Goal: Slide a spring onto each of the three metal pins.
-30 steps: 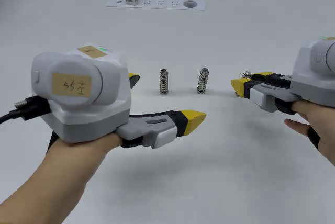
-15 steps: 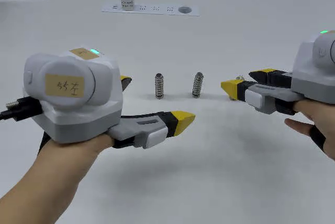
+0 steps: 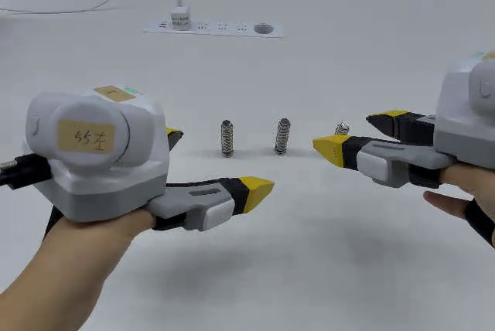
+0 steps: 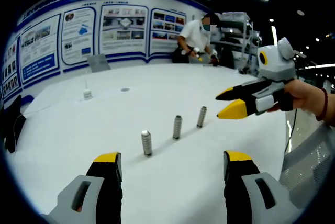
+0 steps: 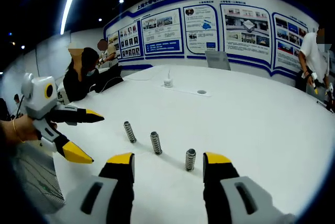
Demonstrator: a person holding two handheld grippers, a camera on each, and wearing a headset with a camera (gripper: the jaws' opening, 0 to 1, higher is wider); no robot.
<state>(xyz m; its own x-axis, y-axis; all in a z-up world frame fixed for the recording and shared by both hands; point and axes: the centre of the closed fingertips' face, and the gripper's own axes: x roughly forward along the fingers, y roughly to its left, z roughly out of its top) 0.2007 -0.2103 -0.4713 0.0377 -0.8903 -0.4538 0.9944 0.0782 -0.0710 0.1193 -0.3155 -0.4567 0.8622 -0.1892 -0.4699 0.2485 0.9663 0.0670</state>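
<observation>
The left tongs are wide open and hold nothing, and the right tongs are wide open and empty too. They hang just above the white worktop with their tips pointing at each other. In the gap between the two tips, a little way beyond them, three springs stand up straight in a row, apart from each other. The first spring is the one nearest the left tongs. The middle spring is about halfway between both tongs. The last spring peeks out just behind the tip of the right tongs, and in the right gripper view it stands right in front of them. Each spring seems to sit on its pin already, but the pins are too small and too hidden inside the coils to see well. I think these springs are very light and bouncy. The thin round wire is probably smooth, so a spring could slip or pop out of the tongs if it is pinched hard. A hard pinch could also squash it. The best place to hold one is across the middle of the coil, gently, so the open bottom end stays free for the pin. The thin pins may tip if bumped. Far beyond both tongs, a white power strip lies on the worktop.
</observation>
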